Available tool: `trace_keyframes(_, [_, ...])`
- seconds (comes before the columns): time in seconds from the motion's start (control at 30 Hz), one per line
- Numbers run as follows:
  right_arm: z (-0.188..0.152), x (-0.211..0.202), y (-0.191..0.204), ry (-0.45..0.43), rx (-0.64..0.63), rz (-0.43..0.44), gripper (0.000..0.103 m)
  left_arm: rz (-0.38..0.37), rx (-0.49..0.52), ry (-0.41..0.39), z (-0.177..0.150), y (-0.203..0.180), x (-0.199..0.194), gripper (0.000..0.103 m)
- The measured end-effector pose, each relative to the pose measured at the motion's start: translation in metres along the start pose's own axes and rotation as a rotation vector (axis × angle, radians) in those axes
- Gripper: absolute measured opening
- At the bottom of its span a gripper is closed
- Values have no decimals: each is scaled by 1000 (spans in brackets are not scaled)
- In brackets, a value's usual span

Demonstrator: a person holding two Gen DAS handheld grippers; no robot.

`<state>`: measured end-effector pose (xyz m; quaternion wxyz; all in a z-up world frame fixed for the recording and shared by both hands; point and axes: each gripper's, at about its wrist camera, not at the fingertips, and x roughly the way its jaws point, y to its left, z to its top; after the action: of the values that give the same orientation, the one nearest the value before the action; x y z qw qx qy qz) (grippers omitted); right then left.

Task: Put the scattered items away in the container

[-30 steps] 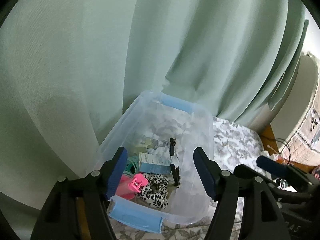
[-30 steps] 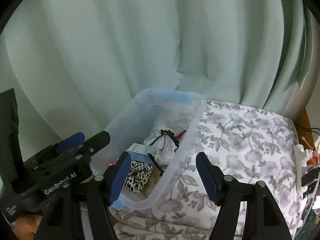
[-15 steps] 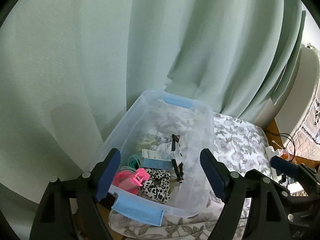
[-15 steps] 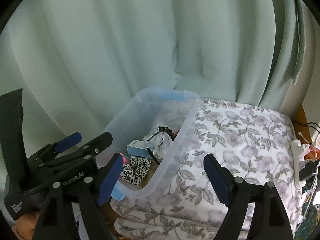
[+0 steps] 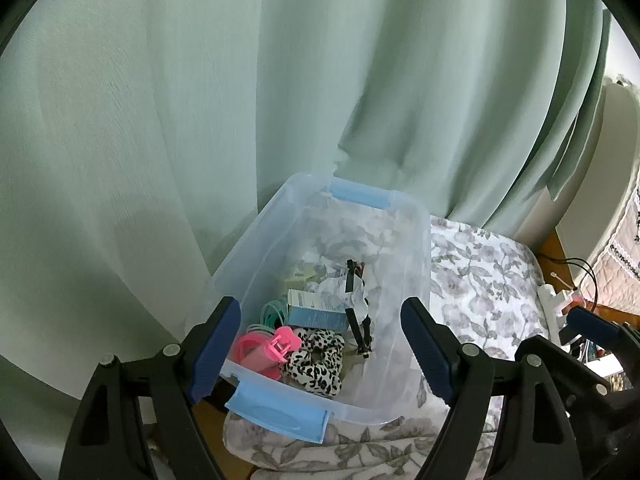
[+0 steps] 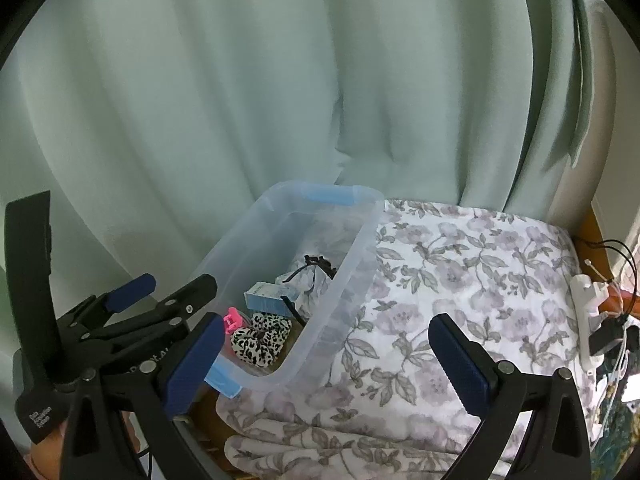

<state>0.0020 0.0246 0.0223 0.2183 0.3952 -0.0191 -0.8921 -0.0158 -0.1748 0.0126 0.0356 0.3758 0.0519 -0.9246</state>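
Note:
A clear plastic bin (image 5: 416, 264) with light blue handles stands on a floral cloth; it also shows in the right wrist view (image 6: 360, 248). Inside lie a leopard-print scrunchie (image 5: 316, 360), a pink hair clip (image 5: 282, 344), a small blue box (image 5: 316, 308), teal hair ties (image 5: 274, 314) and a black strap over white cloth (image 5: 354, 300). My left gripper (image 5: 322, 354) is open and empty, held back from the bin's near end. My right gripper (image 6: 326, 364) is open and empty over the bin's near right corner. The left gripper (image 6: 156, 300) shows at the left of the right wrist view.
A green curtain (image 5: 280, 100) hangs close behind the bin. The floral cloth (image 6: 460, 272) covers the surface right of the bin. A white power strip with cables (image 6: 592, 304) lies at the far right edge, on wood.
Both grippers have drawn back and up from the bin, so it looks smaller and further off. Both pairs of fingers stand wider apart than a second ago.

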Motion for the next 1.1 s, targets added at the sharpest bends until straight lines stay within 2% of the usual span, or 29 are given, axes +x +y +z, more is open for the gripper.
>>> trace_keyframes(0.8, [1,-11,-17,37,29,-44,103,13,45,11,-2,-17,-8,83])
trace_keyframes(0.9, [3,-6,4,24,71,-80,103,14,45,12,-2,-17,-8,83])
trace_keyframes(1.1, [5,-5,11,23,80,-94,103,11,39,6,-3,-16,-9,83])
